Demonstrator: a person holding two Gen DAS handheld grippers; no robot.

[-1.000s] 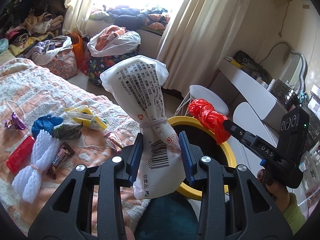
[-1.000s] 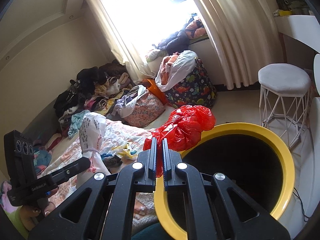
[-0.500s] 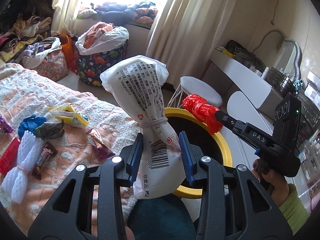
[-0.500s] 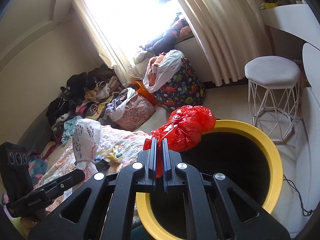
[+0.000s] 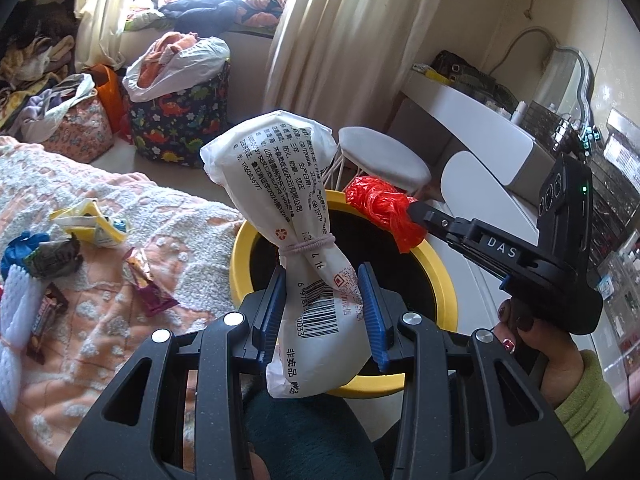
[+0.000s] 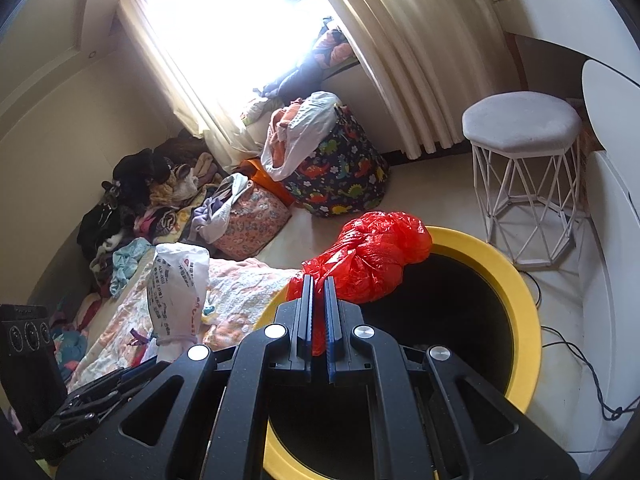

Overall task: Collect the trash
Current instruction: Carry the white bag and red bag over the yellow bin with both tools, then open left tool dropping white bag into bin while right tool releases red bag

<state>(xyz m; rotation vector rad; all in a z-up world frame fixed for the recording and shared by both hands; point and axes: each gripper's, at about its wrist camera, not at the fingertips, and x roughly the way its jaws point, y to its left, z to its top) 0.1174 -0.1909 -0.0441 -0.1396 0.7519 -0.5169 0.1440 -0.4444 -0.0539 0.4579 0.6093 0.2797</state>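
My left gripper (image 5: 322, 280) is shut on a white printed plastic bag (image 5: 288, 200) tied with a hair band, held upright over the near rim of the yellow-rimmed black bin (image 5: 440, 276). My right gripper (image 6: 317, 284) is shut on a crumpled red plastic bag (image 6: 372, 256), held over the bin (image 6: 520, 280). The red bag (image 5: 380, 208) and right gripper (image 5: 416, 210) also show in the left wrist view. The white bag (image 6: 176, 280) shows at the left of the right wrist view.
Loose wrappers (image 5: 150, 288), a yellow-white carton (image 5: 90, 224) and a blue wad (image 5: 16, 248) lie on the pink bedspread (image 5: 120, 332). A white stool (image 6: 520, 136), dinosaur-print hamper (image 6: 340, 176), clothes piles (image 6: 160, 196) and a white desk (image 5: 480, 140) surround the bin.
Both grippers have moved further over the bin with their bags held; the bin now fills more of both views and the bed items have slid left.
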